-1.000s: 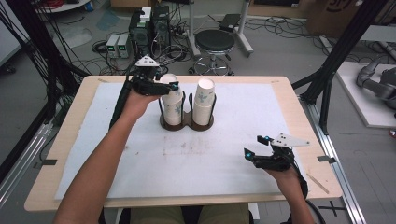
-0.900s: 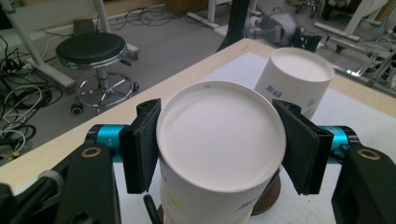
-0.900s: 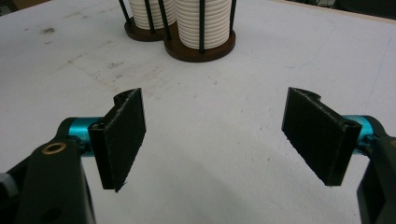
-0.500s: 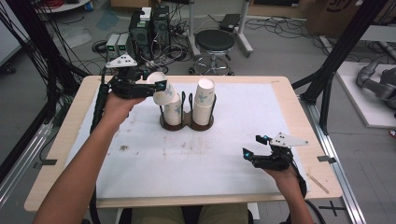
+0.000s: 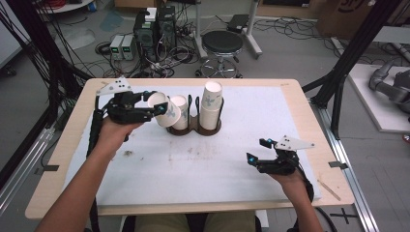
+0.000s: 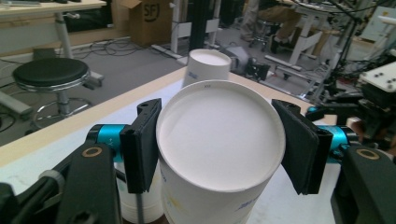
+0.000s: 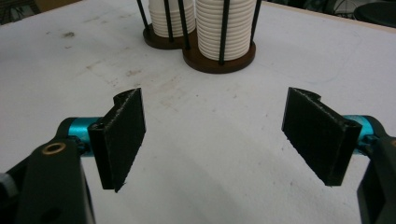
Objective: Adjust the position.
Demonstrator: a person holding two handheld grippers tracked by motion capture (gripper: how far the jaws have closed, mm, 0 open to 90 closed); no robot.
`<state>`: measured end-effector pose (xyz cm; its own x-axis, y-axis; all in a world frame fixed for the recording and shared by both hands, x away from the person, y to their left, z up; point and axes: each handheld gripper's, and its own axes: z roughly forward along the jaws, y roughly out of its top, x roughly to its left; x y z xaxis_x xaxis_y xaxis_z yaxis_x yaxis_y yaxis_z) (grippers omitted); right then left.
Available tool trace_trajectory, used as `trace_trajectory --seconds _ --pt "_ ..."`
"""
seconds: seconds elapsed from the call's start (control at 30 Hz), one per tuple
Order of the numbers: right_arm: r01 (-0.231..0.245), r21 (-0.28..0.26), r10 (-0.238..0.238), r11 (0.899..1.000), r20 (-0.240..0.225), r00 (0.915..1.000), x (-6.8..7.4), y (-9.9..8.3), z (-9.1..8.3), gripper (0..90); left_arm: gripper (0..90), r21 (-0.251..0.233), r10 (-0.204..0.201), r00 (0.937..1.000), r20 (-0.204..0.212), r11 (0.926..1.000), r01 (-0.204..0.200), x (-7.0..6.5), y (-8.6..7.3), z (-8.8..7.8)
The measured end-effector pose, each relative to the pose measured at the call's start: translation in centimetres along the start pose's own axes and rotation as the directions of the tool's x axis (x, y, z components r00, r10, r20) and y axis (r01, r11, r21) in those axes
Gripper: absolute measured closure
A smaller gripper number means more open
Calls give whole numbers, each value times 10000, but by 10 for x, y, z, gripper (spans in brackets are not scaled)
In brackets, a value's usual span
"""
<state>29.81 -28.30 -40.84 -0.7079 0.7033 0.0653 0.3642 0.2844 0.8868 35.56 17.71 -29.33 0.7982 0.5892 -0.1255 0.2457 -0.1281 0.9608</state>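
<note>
High view first: my left gripper (image 5: 162, 107) was clamped on a white paper cup with a faint printed mark (image 5: 165, 109), which lay tilted in my jaws, its open mouth turned toward my left hand (image 5: 112, 131). The cup hung just beside the left stack of white paper cups (image 5: 179, 112) in the dark round two-well wire holder (image 5: 193, 129), above the white sheet covering the wooden counter (image 5: 67, 145). The right stack of cups (image 5: 211, 107) stood taller in the other well. My right gripper (image 5: 250, 160) rested well apart from the holder, near the counter's near right corner, its jaws apart and holding nothing.

Left gripper view: my two black jaws pressed on opposite sides of the cup (image 6: 219, 154) just under its rim, and I looked straight into its white inside. Beyond its rim rose the top of the taller stack (image 6: 208, 65); a black round stool (image 6: 50, 74) stood on the floor past the counter edge.

Right gripper view: my jaws stood wide apart over the bare, stained white sheet (image 7: 210, 154), nothing between them. Ahead of them stood the holder (image 7: 219, 59) with both ribbed stacks inside its black wire posts.
</note>
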Motion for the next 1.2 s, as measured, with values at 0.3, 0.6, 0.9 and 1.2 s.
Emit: trace_trajectory --seconds 0.3,0.6,0.9,1.2 --pt "32 -107 -38 9999 -573 9984 6 6 5 204 364 -42 135 9979 638 9999 -132 -19 -17 7" --pt "345 -124 -358 9993 -1255 9914 19 10 10 204 365 153 217 9924 1211 9996 -237 -34 -37 20" --pt "751 -400 -817 9964 -2046 9754 33 21 16 204 365 321 421 9847 1691 9983 -482 -50 -45 29" --pt "1128 -620 -1259 9917 -2876 9494 48 30 27 204 367 516 653 9703 2328 9955 -794 -65 -51 41"
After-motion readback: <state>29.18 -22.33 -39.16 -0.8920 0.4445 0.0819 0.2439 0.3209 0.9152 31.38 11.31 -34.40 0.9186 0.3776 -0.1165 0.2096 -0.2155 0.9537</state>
